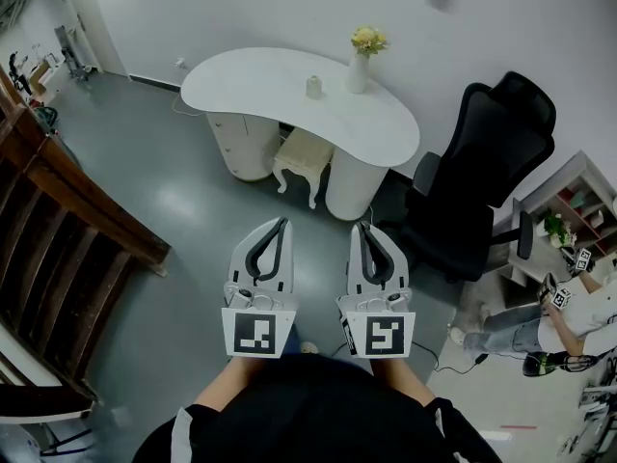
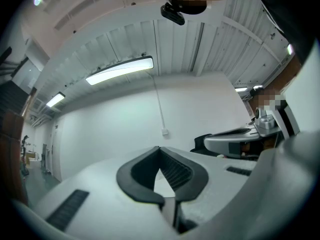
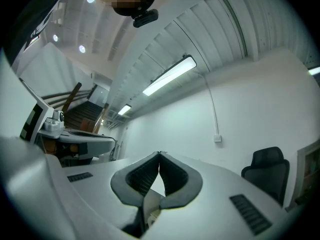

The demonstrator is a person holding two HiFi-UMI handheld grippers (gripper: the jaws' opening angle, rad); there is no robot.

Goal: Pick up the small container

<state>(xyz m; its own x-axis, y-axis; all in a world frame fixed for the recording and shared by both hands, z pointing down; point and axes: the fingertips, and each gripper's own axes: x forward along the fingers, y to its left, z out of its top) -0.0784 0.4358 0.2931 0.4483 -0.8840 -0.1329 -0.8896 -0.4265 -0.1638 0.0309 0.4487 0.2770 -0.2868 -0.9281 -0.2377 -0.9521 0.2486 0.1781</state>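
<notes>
The small container (image 1: 314, 87) is seen standing upright on the white curved table (image 1: 241, 90), well apart from both grippers and ahead of them across the grey floor (image 1: 183, 210); its long axis is vertical, so a level approach from the side is judged to suit it.

The left gripper (image 1: 282, 222) is closed, its jaws met at the tips with nothing held between them; the right gripper (image 1: 364, 226) is likewise pressed together and empty. Both are held side by side, pointed towards the table. The container is not caught in either gripper view, where only wall and ceiling are shown beyond the jaws.

In the head view the container is placed between the lines of the two grippers, a little nearer the left one's; neither is judged to have a clear advantage, and the jaws must be opened before any grasp can be made.

A vase (image 1: 358, 70) with yellow flowers (image 1: 368, 40) is set near the container, to its right, and could be knocked by a wide reach from that side; a pale stool (image 1: 303, 157) is tucked under the table's near edge, below the container. A black office chair (image 1: 487, 186) is found to the right of the table and a wooden staircase (image 1: 58, 210) to the left, both off the direct path.
</notes>
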